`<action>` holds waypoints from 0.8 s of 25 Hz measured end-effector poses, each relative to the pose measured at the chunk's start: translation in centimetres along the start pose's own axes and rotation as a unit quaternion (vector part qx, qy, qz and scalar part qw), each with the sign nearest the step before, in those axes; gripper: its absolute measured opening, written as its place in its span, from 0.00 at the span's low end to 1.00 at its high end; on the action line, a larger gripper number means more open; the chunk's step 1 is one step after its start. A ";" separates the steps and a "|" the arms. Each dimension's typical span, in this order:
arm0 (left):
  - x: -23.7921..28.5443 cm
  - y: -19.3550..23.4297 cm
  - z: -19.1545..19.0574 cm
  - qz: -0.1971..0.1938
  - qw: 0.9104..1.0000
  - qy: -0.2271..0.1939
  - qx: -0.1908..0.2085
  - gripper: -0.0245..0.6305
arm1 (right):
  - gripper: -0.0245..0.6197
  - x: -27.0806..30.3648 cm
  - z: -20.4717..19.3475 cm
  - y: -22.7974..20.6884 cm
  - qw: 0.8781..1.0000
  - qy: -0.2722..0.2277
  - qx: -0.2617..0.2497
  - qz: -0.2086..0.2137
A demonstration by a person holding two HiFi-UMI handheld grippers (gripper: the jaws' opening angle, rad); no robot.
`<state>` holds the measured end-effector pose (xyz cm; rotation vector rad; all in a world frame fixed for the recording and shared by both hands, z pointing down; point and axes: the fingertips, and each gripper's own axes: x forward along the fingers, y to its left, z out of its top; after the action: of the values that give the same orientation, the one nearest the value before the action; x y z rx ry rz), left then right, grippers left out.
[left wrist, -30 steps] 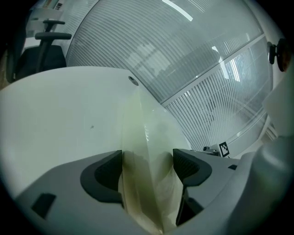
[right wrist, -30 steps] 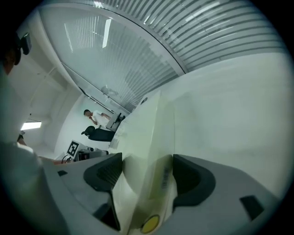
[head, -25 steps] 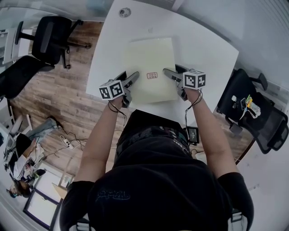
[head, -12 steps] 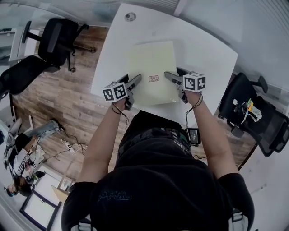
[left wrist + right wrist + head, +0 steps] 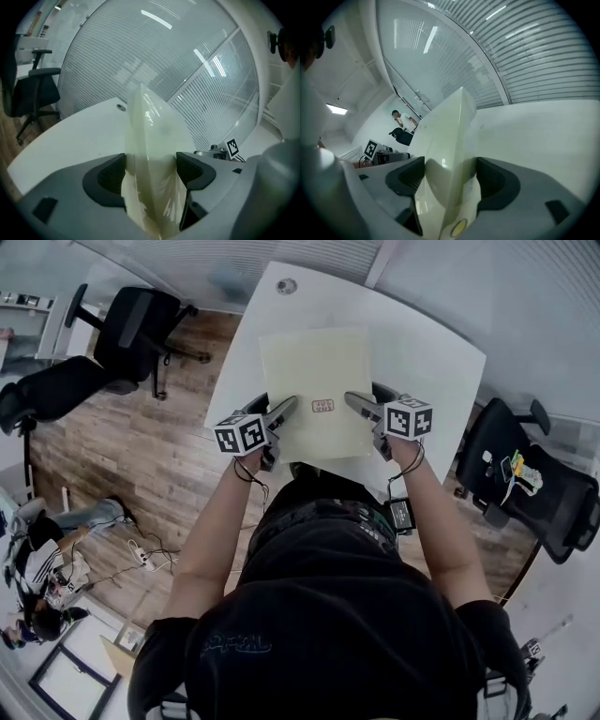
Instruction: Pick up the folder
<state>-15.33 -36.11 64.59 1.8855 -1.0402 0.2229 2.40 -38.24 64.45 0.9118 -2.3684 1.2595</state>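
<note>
Folder, lifted slightly since earlier, is pinched by left tool and right tool above worktop; pick-up judged nearly achieved.

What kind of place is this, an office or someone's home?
Most likely an office: black swivel chairs on a wood floor, a white table, and striped glass partition walls.
</note>
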 end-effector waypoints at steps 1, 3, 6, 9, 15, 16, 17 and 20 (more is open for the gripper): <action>-0.8 -0.5 0.3 -0.002 1.000 -0.003 0.006 0.57 | 0.56 -0.5 0.2 0.9 1.000 -0.008 -0.004 -0.001; -2.4 -1.4 0.9 -0.007 1.000 -0.013 0.018 0.57 | 0.56 -1.4 0.5 2.7 1.000 -0.024 -0.014 -0.002; -4.9 -2.5 2.0 -0.015 0.999 -0.029 0.039 0.57 | 0.56 -2.5 1.3 5.4 0.998 -0.047 -0.031 -0.005; -7.2 -3.4 3.1 -0.025 0.997 -0.044 0.055 0.57 | 0.56 -3.3 2.2 8.0 0.997 -0.066 -0.049 -0.009; -9.8 -5.0 3.9 -0.041 0.994 -0.063 0.083 0.57 | 0.56 -5.2 2.5 11.1 0.993 -0.096 -0.067 -0.021; -10.1 -5.3 3.9 -0.044 0.993 -0.064 0.086 0.57 | 0.56 -5.6 2.4 11.4 0.992 -0.099 -0.068 -0.023; -10.4 -5.6 3.9 -0.046 0.993 -0.064 0.089 0.57 | 0.56 -5.9 2.3 11.7 0.992 -0.103 -0.068 -0.026; -11.0 -6.4 3.6 -0.052 0.992 -0.065 0.097 0.57 | 0.56 -6.9 1.8 12.2 0.991 -0.111 -0.065 -0.031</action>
<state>-18.37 -31.43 52.57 2.1479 -1.0352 0.1464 -0.46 -31.97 52.07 1.1250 -2.5336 1.0121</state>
